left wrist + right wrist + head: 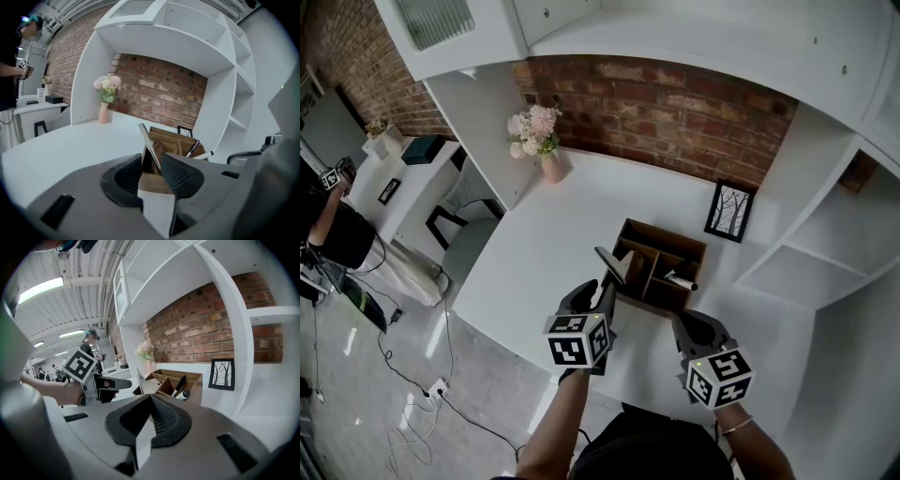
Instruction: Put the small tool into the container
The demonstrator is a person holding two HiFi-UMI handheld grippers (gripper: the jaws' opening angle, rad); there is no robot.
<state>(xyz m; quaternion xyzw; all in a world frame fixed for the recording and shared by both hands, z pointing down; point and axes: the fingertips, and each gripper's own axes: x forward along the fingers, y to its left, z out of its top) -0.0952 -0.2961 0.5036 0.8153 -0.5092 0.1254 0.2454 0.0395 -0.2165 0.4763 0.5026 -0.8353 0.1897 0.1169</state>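
The small tool (611,265), a thin flat dark strip, stands tilted in the near-left compartment of the wooden container (667,235) on the white desk. My left gripper (607,292) is right at that corner. In the left gripper view the tool (149,143) leans just past the open left gripper (151,163), whose pads do not press on it. My right gripper (685,325) hovers at the container's near right side. In its own view the right gripper (150,400) is shut and holds nothing. That view also has the container (196,380) and the left gripper (110,385).
Two marker pens (680,279) lie in the container's right compartment. A vase of pink flowers (540,141) and a framed tree picture (729,211) stand by the brick wall. White shelves rise at the right. A person (328,230) stands by another desk far left.
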